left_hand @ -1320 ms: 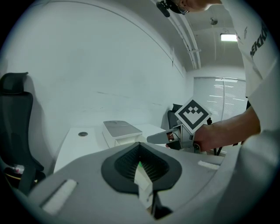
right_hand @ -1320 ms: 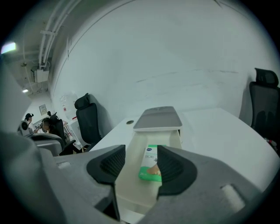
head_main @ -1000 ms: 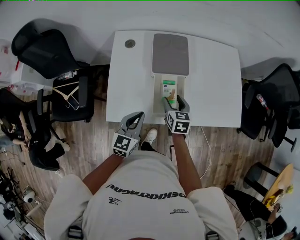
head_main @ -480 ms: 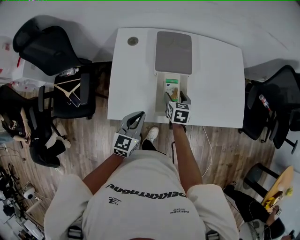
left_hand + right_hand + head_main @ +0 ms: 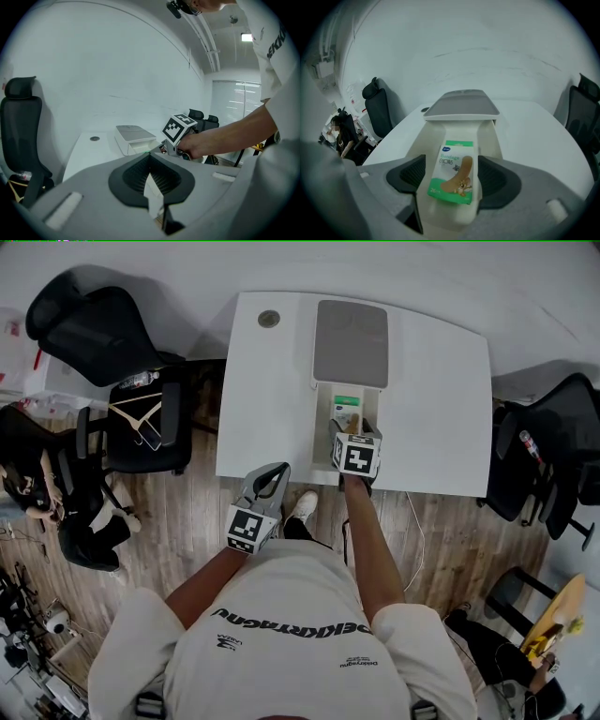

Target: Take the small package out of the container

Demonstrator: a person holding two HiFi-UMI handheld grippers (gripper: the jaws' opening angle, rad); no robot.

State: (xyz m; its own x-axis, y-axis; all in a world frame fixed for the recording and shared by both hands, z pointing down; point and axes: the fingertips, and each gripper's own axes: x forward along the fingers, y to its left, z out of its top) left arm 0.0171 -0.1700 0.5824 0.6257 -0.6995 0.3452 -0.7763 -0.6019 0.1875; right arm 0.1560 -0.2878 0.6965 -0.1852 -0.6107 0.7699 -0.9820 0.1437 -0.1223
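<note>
One grey lid (image 5: 461,103) behind small package (image 5: 453,172), container (image 5: 433,140) walls flanking, chairs (image 5: 89,324) beside table (image 5: 272,399)

A white table (image 5: 272,399) stands against a plain white wall (image 5: 93,61) on a wood-plank floor (image 5: 187,521). A black office chair (image 5: 84,320) sits at one end and another black chair (image 5: 548,442) at the other. Closed blinds (image 5: 234,101) cover a far window, and a ceiling light (image 5: 246,36) glows overhead.

Green cardboard package (image 5: 453,172) in the drawer (image 5: 459,127) of the cream plastic container (image 5: 349,343), on the white table (image 5: 272,399), between the right gripper (image 5: 452,160) jaws, left gripper (image 5: 271,474) short of the table.
</note>
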